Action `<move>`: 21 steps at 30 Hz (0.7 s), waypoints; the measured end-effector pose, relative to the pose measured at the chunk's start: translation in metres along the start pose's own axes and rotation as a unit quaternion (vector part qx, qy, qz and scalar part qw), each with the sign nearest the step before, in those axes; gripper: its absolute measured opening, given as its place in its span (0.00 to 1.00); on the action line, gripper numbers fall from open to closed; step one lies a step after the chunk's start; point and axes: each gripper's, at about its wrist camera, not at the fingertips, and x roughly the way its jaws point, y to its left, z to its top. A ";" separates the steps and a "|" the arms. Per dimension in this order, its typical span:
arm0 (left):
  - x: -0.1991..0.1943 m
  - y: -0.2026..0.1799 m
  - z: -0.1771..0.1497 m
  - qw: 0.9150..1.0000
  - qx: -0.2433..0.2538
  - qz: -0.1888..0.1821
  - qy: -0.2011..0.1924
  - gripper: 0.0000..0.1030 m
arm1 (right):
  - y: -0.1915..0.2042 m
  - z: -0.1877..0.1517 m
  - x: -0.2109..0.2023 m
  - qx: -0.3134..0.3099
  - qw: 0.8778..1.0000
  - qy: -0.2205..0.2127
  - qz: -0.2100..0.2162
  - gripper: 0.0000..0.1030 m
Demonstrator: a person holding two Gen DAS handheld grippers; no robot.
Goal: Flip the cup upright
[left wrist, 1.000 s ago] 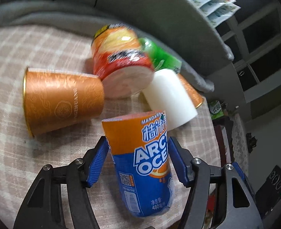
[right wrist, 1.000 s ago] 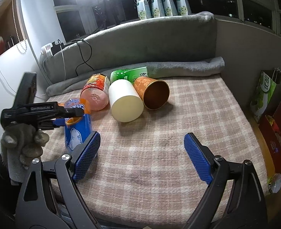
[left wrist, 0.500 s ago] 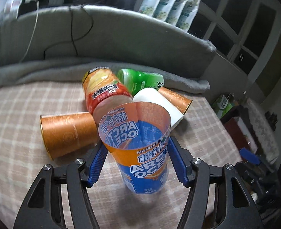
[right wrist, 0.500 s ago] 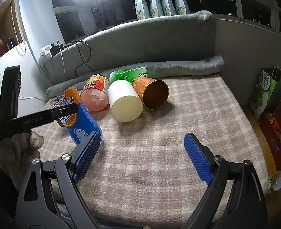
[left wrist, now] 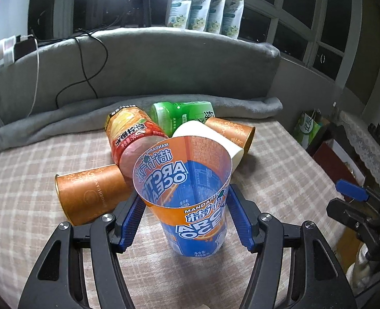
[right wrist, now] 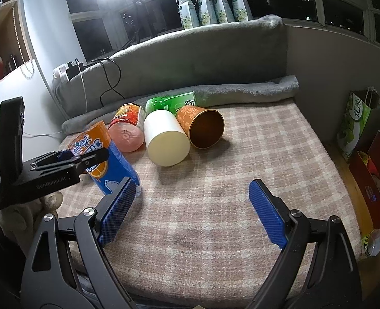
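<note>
My left gripper [left wrist: 184, 215] is shut on the blue and orange Arctic Ocean cup [left wrist: 192, 206]. The cup stands nearly upright with its open mouth up and its base at the checked cloth [left wrist: 280, 180]. In the right wrist view the same cup [right wrist: 107, 159] leans a little to the left, with the left gripper's fingers [right wrist: 92, 158] around it. My right gripper [right wrist: 190, 206] is open and empty, low over the cloth to the right of the cup. It also shows at the right edge of the left wrist view [left wrist: 352, 193].
Several cups lie on their sides behind: a brown one [left wrist: 92, 193], a red and orange one [left wrist: 130, 134], a green one [left wrist: 182, 116], a white one [right wrist: 165, 139], another brown one [right wrist: 203, 126]. A grey bolster [right wrist: 215, 92] bounds the back. Bags [right wrist: 357, 121] stand at right.
The left gripper has turned the Arctic Ocean cup from mouth-down to mouth-up and brought it down to the cloth. The right gripper has not moved.
</note>
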 end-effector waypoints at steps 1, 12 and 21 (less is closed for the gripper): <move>-0.001 -0.002 -0.001 1.000 0.003 0.001 0.000 0.61 | -0.001 0.000 -0.001 0.001 1.000 0.000 0.000 0.89; -0.006 -0.013 -0.008 0.999 0.031 -0.003 -0.004 0.61 | -0.002 0.001 -0.003 0.004 1.000 -0.002 0.000 0.89; -0.006 -0.020 -0.011 0.999 0.038 -0.023 0.008 0.68 | 0.000 0.001 -0.006 0.004 1.000 -0.004 0.000 0.89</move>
